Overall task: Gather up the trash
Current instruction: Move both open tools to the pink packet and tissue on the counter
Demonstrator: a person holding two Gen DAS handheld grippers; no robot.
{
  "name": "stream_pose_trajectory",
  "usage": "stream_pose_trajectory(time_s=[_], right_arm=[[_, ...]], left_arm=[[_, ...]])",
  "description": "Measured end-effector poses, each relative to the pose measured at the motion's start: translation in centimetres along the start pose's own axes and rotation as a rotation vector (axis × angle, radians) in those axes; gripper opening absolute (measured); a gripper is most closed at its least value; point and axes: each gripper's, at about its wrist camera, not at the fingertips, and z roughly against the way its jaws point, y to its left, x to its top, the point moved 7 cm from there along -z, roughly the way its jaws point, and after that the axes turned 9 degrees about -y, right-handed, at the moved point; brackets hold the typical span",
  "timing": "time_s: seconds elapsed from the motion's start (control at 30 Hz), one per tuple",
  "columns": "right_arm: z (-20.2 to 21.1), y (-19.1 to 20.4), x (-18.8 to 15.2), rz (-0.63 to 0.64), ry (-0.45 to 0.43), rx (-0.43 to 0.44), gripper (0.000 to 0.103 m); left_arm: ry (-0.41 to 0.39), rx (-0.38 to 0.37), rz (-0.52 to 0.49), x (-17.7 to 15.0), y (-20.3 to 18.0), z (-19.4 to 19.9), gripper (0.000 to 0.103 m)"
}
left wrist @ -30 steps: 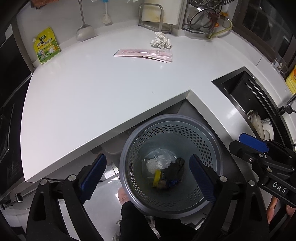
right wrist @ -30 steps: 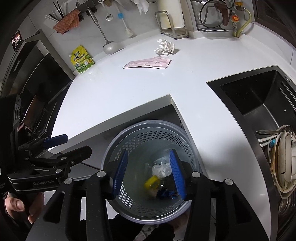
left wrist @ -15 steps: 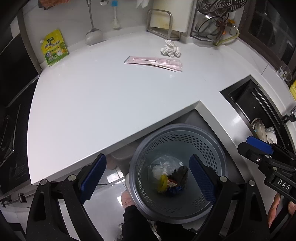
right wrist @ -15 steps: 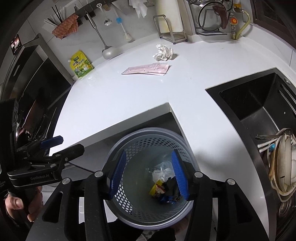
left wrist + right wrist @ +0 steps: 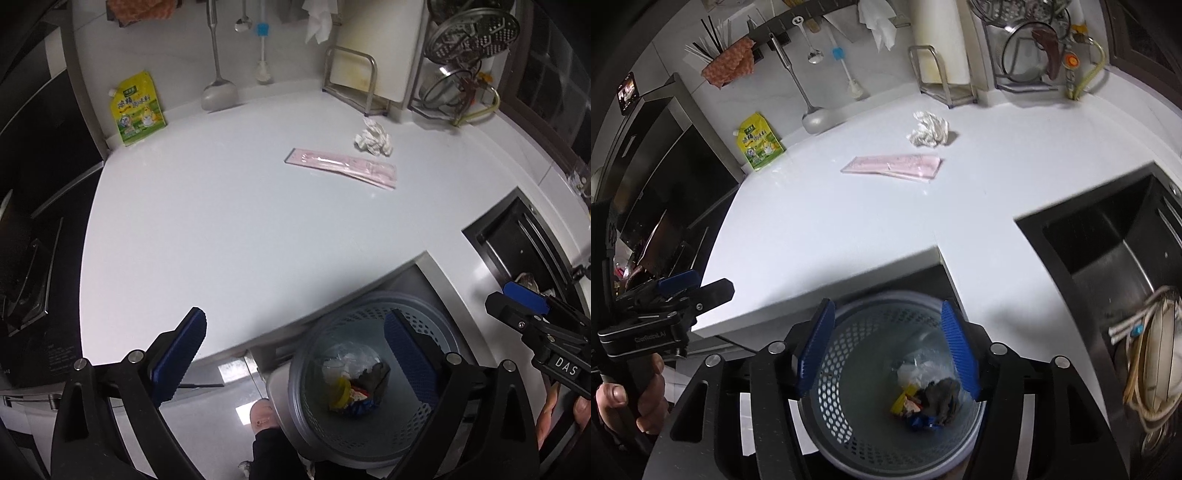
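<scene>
We look down into the perforated bin (image 5: 849,354), which sits on the floor below the inner corner of the countertop (image 5: 221,236); a heap of scraps (image 5: 923,395) lies at its bottom. Our right gripper (image 5: 886,354) hangs right above that heap, jaws opening, nothing between the blue pads. Our left gripper (image 5: 295,354) hangs just beside it, spread nearly full and opening too, empty, one pad over the bin and one over the counter's front edge. Well apart from both, near the counter's back edge, lie a pink wrapper (image 5: 341,166) and, just behind it, a crumpled tissue (image 5: 373,138).
</scene>
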Motion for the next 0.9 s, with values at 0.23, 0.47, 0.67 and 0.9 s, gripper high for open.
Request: stream_pose_trajectory(time_s=[0.23, 0.47, 0.67, 0.9], right_arm=[[-2.9, 0.0, 4.5, 0.063, -0.041, 0.017, 0.072], [-9.7, -0.5, 8.8, 0.17, -0.003, 0.022, 0.075], [-15.7, -0.7, 11.4, 0.269, 0.031, 0.05, 0.075], [-20.9, -0.7, 12.4, 0.324, 0.083, 0.05, 0.075]], left_arm=[[-0.058, 0.036, 0.058, 3.4, 2.1, -0.8, 0.096], [-0.063, 0.048, 0.096, 5.5, 3.1, -3.7, 0.096], [-0.047, 0.046, 0.087, 6.5, 3.3, -6.7, 0.096], [-0.025, 0.041, 0.103, 7.5, 4.0, -10.0, 0.096]])
